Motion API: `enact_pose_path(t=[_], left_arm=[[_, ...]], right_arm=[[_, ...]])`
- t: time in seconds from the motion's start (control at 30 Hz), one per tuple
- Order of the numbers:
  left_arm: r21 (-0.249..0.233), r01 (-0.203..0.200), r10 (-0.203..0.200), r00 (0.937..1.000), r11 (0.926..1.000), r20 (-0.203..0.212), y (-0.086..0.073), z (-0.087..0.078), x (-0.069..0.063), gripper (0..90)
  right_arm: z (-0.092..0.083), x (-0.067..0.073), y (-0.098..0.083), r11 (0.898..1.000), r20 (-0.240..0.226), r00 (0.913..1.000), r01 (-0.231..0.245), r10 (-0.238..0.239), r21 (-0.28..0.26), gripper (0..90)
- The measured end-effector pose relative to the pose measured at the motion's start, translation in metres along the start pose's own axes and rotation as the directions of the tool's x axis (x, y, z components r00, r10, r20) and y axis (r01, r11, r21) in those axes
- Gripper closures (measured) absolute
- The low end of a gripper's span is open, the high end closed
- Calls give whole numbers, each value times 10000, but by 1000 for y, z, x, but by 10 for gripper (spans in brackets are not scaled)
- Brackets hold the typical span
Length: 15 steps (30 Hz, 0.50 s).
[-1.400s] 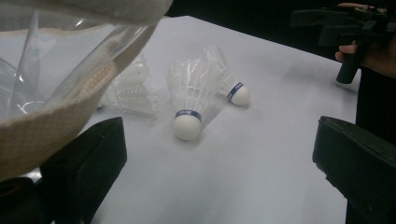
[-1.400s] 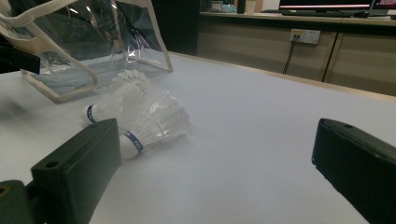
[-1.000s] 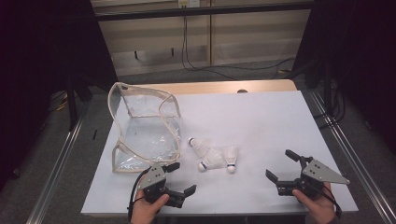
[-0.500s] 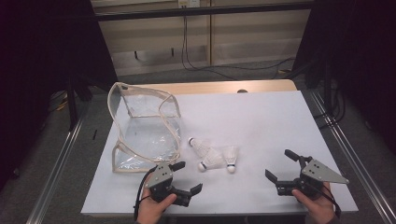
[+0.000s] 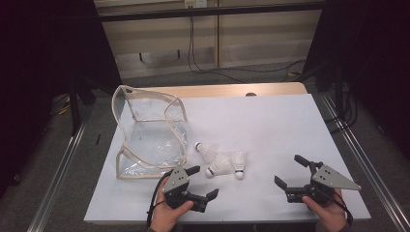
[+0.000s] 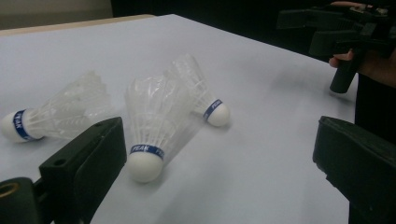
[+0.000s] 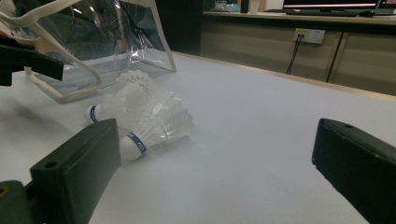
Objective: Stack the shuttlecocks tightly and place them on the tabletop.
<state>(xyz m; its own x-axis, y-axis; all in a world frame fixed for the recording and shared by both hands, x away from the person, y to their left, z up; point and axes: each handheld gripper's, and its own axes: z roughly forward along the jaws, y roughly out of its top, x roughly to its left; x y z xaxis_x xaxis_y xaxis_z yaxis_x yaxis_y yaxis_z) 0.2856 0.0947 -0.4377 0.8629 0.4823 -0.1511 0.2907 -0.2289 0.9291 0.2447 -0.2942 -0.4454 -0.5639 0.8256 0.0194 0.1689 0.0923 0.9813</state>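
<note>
On the worktop: three shuttlecocks, two open hand-held grippers, nothing gripped.

The shuttlecocks lie clustered near the middle of the white worktop, just right of a clear pouch standing open at far left. The left hand-held gripper sits near and just left of the cluster, jaws spread wide, empty; its own view shows the nearest shuttlecock lying close ahead by the left jaw. The right hand-held gripper rests well apart at near right, jaws likewise spread, empty.
</note>
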Motion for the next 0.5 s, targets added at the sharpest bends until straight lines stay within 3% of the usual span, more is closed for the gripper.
enact_pose_path(t=[0.23,0.5], left_arm=[[25,-113,112,9999,9999,70,8,14,-6,29],[-158,52,-52,10000,9999,-38,21,26,-9,30]], right_arm=[[-1,-1,0,10000,26,10000,22,-22,20,8],[-1,0,0,10000,14,10000,75,-75,17,8]])
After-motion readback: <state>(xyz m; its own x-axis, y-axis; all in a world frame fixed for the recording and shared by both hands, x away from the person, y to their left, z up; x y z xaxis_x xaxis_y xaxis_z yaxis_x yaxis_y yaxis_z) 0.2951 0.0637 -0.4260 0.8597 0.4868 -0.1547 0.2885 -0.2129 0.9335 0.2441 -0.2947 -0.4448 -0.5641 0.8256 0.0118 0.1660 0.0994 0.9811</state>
